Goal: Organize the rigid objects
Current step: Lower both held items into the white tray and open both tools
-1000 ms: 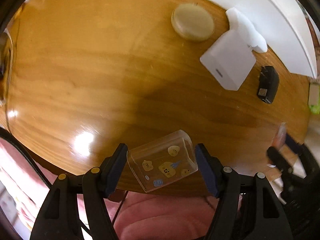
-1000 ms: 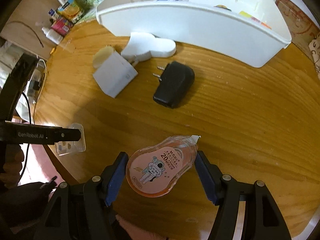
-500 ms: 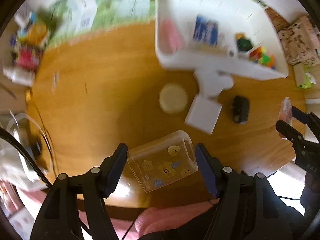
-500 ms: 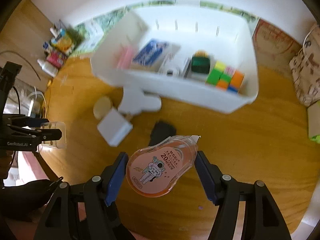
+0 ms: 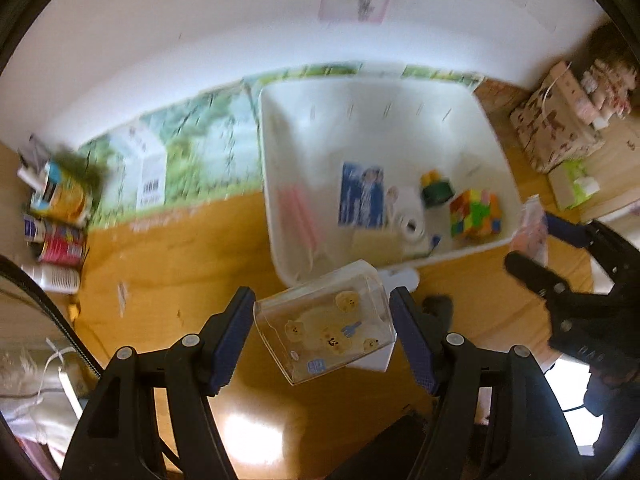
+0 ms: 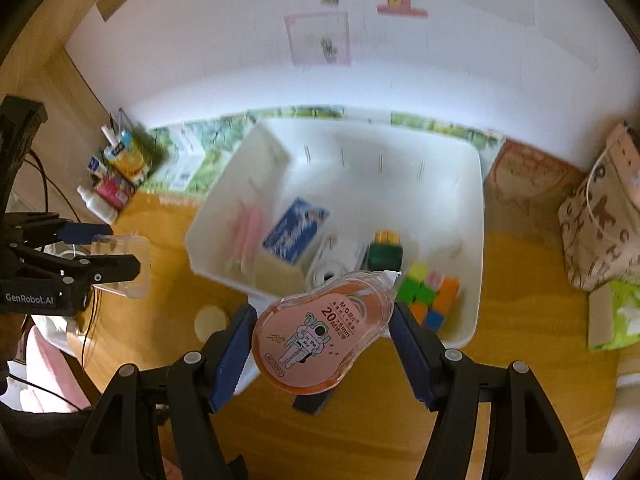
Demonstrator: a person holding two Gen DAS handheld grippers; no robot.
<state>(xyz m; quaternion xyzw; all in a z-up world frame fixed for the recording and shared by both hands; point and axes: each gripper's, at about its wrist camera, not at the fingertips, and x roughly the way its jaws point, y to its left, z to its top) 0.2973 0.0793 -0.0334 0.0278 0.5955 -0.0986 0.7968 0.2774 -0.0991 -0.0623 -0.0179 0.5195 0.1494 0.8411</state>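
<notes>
Your left gripper (image 5: 322, 334) was black plastic with dark blue ribbed pads and small silver screws along each finger. Your right gripper (image 6: 322, 344) looked the same. Seen from the right camera, the left one had white "GenRobot.AI" lettering on its side, with thin black cables near it.

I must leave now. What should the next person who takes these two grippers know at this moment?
Left gripper: shut on the clear sticker box.
Right gripper: shut on the orange correction tape.
Both are held in the air near the white bin.
Done: cube, blue pack and other small things lie in the bin.
Left: put both held items in; round disc waits on the table.
</notes>
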